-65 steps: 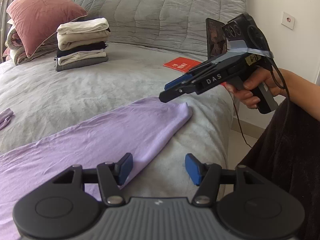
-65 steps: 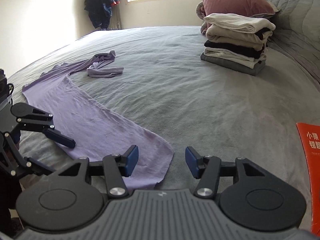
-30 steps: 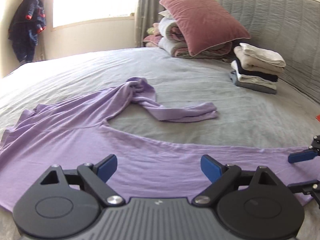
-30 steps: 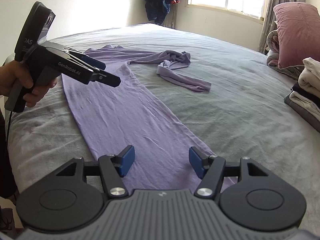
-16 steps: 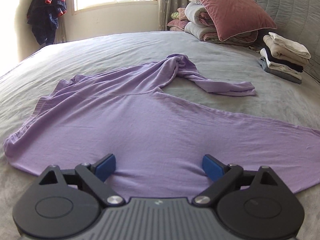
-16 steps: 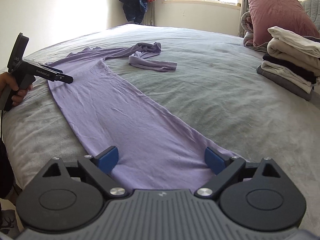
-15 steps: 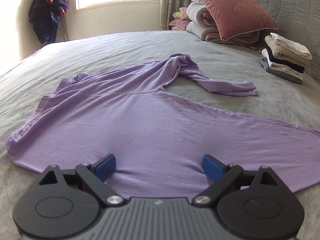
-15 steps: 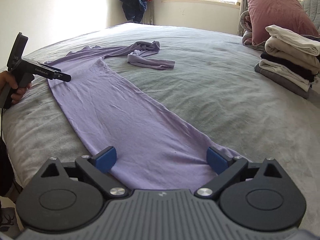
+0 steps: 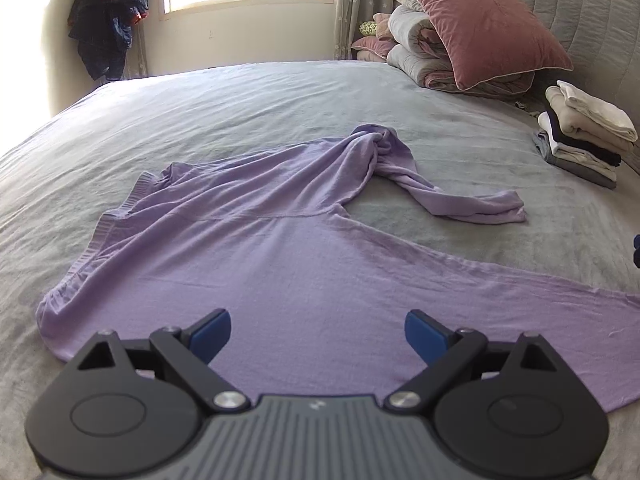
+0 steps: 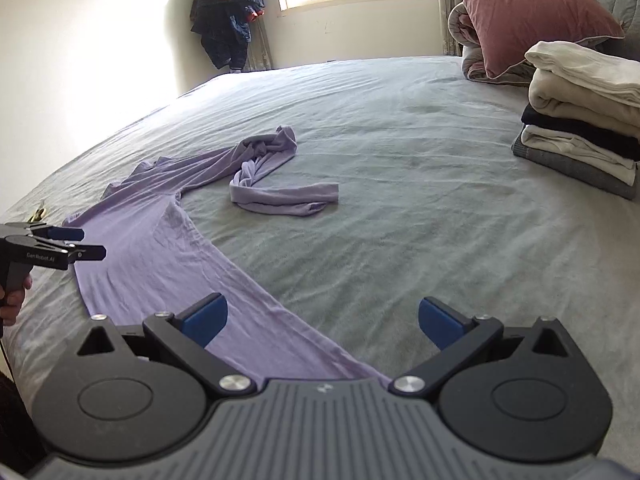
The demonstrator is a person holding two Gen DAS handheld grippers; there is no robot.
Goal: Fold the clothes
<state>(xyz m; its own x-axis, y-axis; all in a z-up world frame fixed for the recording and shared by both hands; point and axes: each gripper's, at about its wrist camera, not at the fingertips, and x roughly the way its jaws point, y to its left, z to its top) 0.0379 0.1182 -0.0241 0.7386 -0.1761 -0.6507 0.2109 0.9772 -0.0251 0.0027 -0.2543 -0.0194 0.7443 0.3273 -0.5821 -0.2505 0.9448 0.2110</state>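
**Over the grey bed, lilac top spread flat, both grippers released**

From the left wrist: lilac long-sleeved top lying flat across the near half of the grey bed, ribbed hem at 9 o'clock, body stretching off toward 3 o'clock. One sleeve bunched in a knot at 12 o'clock, then trailing to 2 o'clock, cuff flat on the cover. Compared with half a second earlier, framed from a little higher, more of the hem and near edge visible. Left gripper hovering low over the near edge of the top, blue pads spread wide, nothing between them but cloth beneath. Stack of folded clothes at 2 o'clock, pink pillow at 1 o'clock, dark jacket hanging at 11 o'clock.

From the right wrist: same top running as a long band from 6 o'clock up to 10 o'clock, twisted sleeve at 12 o'clock. Compared with half a second earlier, view rolled, top's end now only under the left pad, bare bed under the right. Right gripper tilted down, pads fully apart, grasping nothing. Left gripper again at 9 o'clock, held in a hand, fingers parted over the top's far edge, not pinching it.
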